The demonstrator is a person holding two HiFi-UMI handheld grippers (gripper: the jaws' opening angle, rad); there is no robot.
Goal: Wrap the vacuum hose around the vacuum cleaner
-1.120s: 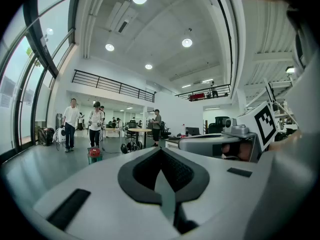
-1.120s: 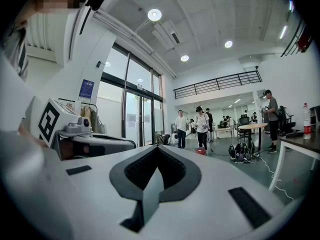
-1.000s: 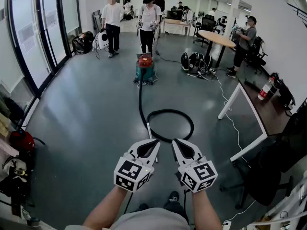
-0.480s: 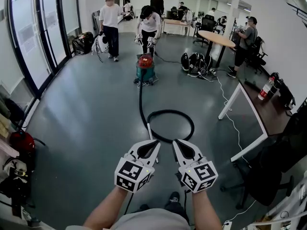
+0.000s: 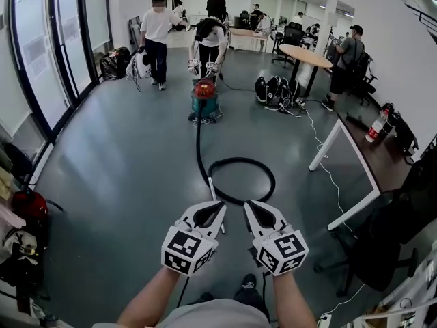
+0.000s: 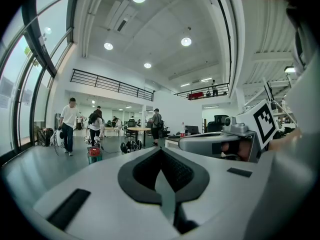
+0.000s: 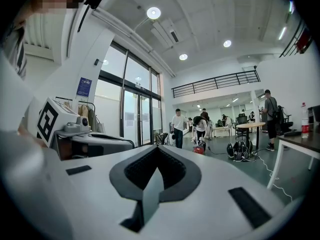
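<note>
The left claw (image 5: 218, 208) and the right claw (image 5: 250, 208) are held level, side by side above the floor (image 5: 123, 169). Each is pressed together on nothing, probably because no grasp has been started. The vacuum hose (image 5: 197, 142) is laid out from the vacuum cleaner (image 5: 205, 98), well apart, and curled in one loose loop just ahead of the claws. Wrapping is judged not yet begun.

Head view: mounted high, facing forward and steeply down; left tool (image 5: 217, 209) and right tool (image 5: 251, 209) close at bottom centre. Left gripper view and right gripper view: lower, roughly level, sighting along own jaws. All three share the distant vacuum cleaner (image 5: 204, 96) and round tabletop (image 5: 307, 55).
</note>
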